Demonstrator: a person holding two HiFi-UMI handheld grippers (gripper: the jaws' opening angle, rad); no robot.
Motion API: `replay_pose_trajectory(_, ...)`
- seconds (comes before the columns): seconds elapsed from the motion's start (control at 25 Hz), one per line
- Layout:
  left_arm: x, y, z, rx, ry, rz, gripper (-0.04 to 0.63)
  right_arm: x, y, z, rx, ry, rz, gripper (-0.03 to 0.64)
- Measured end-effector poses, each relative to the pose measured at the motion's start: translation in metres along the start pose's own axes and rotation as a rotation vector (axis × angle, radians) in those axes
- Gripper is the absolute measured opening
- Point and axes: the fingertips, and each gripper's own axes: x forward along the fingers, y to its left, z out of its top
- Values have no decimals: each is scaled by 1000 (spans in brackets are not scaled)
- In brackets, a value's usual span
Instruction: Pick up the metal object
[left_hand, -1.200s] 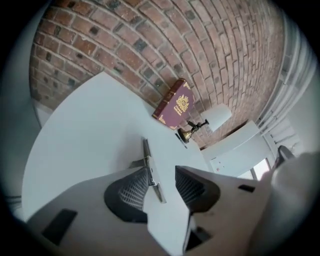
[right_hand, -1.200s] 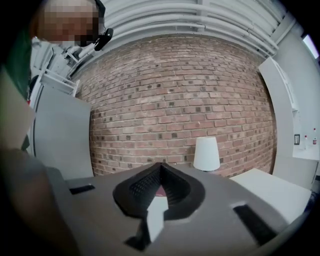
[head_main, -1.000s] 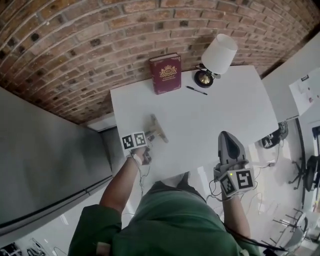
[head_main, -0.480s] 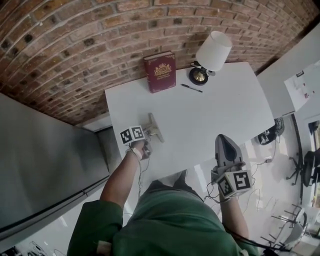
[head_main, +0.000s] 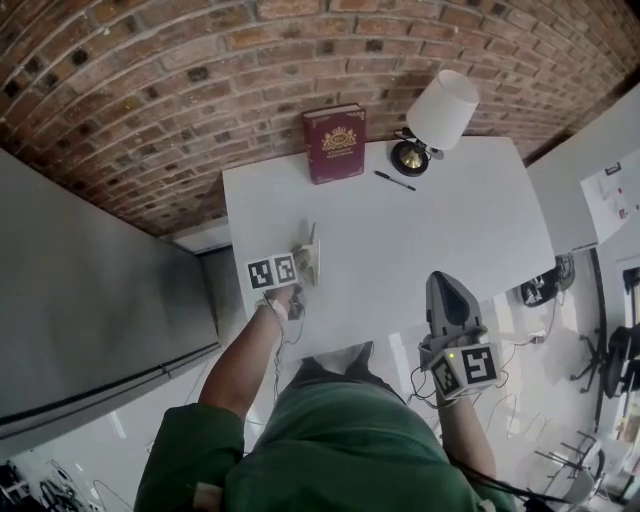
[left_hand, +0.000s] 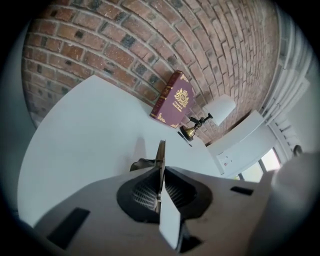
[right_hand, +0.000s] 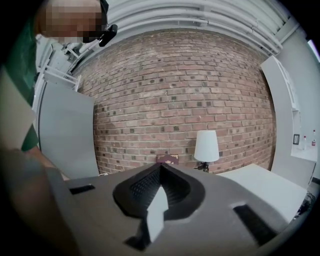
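bright even light, soft shadows on the white table (head_main: 450, 230), strong fisheye curvature, dark vignetted corners

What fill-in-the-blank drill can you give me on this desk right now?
1. The left gripper, jaws closing, pinches the thin grey metal object; the right gripper, jaws together, holds ____.
2. The dark red book with a gold emblem leans against a wall made of ____.
3. The black pen lies on the white table beside the brass-based lamp, whose shade is ____.
Missing words: nothing; brick; white.
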Motion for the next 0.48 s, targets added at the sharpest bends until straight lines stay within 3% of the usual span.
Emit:
replay_pose_trajectory(0.28,-17,-22,6,47,-56,-9,26,0,-6,2,11,-18,42,2)
replay_pose_trajectory(0.48,-31,-52,15,47,-117,-60,25,-2,-8,2,19,-27,70,2)
